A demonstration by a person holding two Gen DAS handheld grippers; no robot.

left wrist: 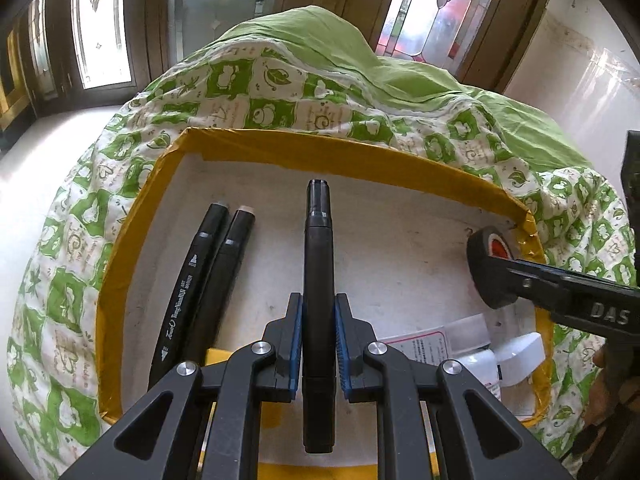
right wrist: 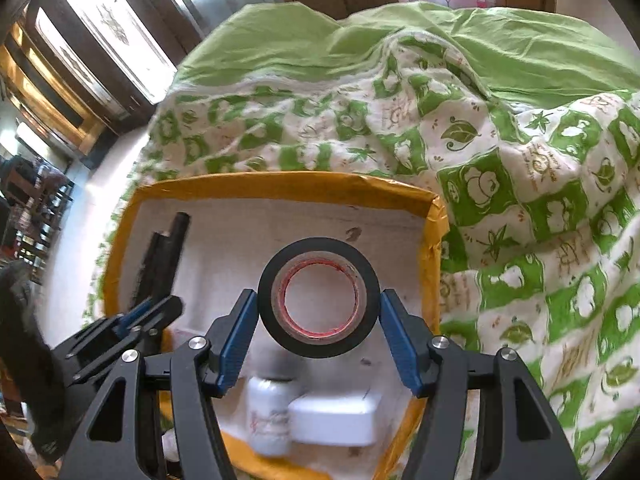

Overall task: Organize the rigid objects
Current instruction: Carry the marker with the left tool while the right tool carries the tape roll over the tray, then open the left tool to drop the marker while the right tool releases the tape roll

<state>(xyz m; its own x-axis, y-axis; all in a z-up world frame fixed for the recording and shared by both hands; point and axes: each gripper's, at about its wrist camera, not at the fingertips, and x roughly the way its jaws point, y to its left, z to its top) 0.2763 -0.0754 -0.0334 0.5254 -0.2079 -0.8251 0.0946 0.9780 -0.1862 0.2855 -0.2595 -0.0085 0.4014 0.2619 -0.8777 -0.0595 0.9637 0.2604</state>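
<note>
My left gripper [left wrist: 318,334] is shut on a black marker [left wrist: 318,264], held lengthwise over the white floor of a yellow-rimmed box [left wrist: 280,148]. Two more black markers [left wrist: 208,276] lie side by side in the box's left part. My right gripper [right wrist: 318,316] is shut on a roll of black tape [right wrist: 319,303], held upright above the box [right wrist: 280,186] near its right wall. In the left wrist view the tape roll [left wrist: 486,268] and a right finger [left wrist: 560,280] show at the right. The left gripper [right wrist: 136,320] appears at the left in the right wrist view, blurred.
A white bottle [right wrist: 269,416] and a white block [right wrist: 334,420] lie in the box's near right corner, beside a printed paper packet [left wrist: 424,346]. The box rests on a green-and-white patterned quilt [right wrist: 520,200]. Wooden doors with stained glass [left wrist: 432,8] stand behind.
</note>
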